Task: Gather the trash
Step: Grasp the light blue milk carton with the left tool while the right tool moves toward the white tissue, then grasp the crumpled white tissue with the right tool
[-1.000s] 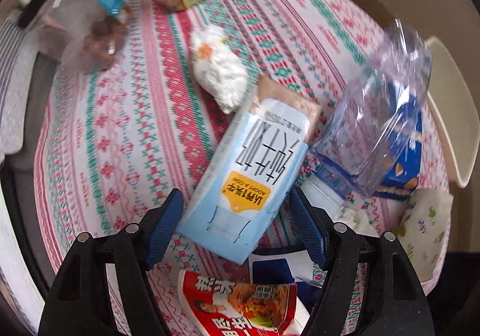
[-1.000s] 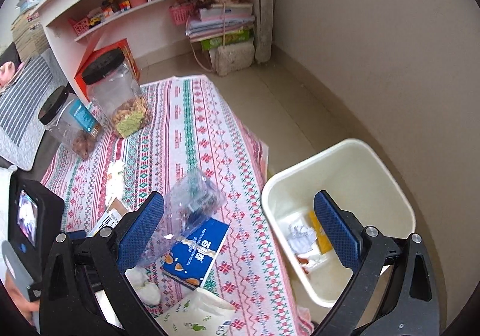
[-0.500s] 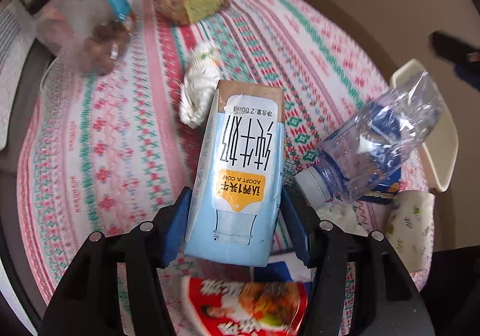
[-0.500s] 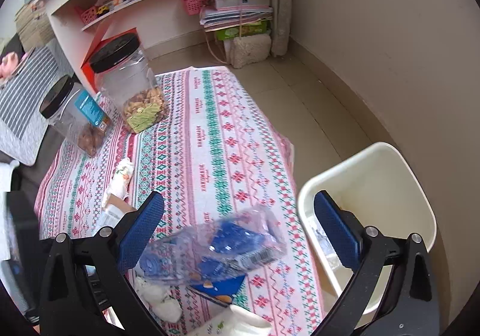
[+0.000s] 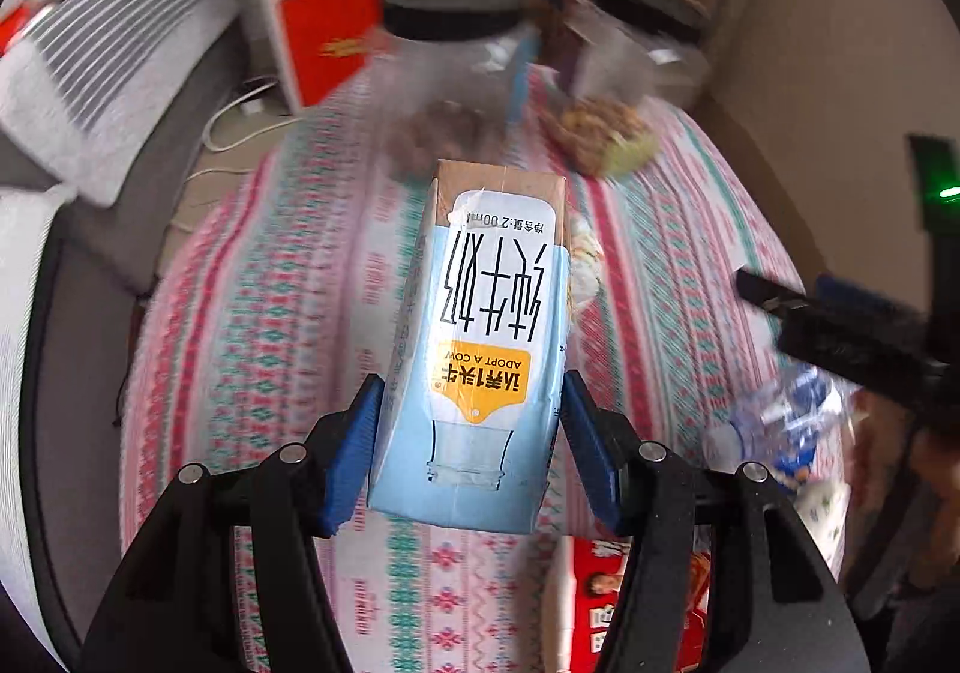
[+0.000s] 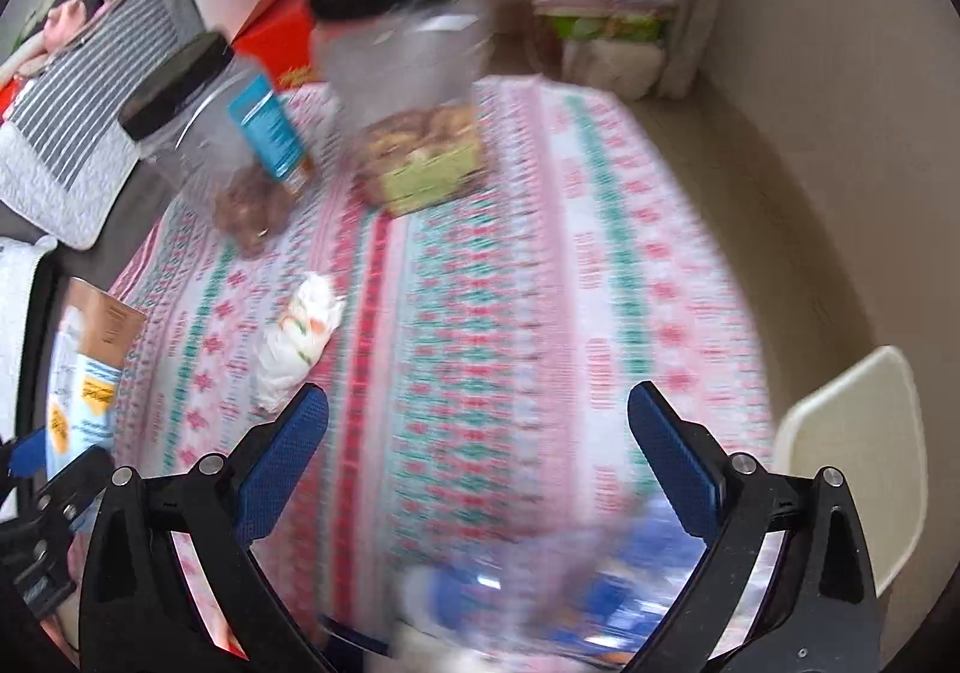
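Note:
A light-blue milk carton (image 5: 486, 337) with a brown end is lifted off the patterned tablecloth (image 5: 252, 349), and my left gripper (image 5: 468, 445) is shut on its lower sides. The same carton (image 6: 84, 367) shows at the left edge of the right wrist view. My right gripper (image 6: 477, 451) hangs open over the cloth with nothing between its fingers; its dark body (image 5: 840, 331) shows at the right of the left wrist view. A crushed clear plastic bottle (image 6: 570, 583) lies blurred just below the right gripper. A crumpled white wrapper (image 6: 300, 337) lies on the cloth.
Two clear jars with black lids (image 6: 198, 132) (image 6: 408, 90) stand at the far end of the table. A cream bin (image 6: 852, 463) sits on the floor at the right. A red printed packet (image 5: 606, 601) lies near the table's front edge. Shelves line the back wall.
My left gripper closed on the milk carton and raised it off the cloth. My right gripper swung left from above the bin to over the table, near the bottle.

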Motion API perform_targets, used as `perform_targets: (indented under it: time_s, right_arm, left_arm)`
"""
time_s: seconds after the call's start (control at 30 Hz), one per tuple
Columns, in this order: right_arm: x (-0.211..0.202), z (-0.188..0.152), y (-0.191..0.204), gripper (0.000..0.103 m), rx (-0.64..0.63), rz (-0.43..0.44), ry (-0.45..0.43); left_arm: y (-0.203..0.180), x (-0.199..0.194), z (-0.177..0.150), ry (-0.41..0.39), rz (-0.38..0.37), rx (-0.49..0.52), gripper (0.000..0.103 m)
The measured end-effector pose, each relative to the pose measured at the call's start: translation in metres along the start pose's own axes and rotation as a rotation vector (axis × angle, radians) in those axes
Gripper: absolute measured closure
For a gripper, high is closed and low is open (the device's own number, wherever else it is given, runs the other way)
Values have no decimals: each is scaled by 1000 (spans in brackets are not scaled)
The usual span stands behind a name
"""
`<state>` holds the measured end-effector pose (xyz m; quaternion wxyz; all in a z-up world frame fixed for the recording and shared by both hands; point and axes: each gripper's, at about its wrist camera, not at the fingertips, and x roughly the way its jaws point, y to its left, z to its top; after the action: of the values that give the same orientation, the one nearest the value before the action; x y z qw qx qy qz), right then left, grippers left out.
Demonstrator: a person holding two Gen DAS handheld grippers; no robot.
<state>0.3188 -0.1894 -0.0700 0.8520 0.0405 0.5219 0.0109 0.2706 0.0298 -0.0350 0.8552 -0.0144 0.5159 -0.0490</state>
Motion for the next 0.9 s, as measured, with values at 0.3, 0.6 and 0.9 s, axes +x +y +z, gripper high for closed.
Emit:
perform_targets:
  time_s: [0.3,0.6,0.9]
  right_arm:
    - [61,18,64,11,52,77,146]
    - [89,19,93,24,44,45,178]
    - [100,21,125,66,0,21,146]
  left_arm:
    - [50,-15,4,-42,19,-104,45]
    - [78,-9,2,-32,43,-147,45]
    - [88,-11,-1,-33,60,-160,45]
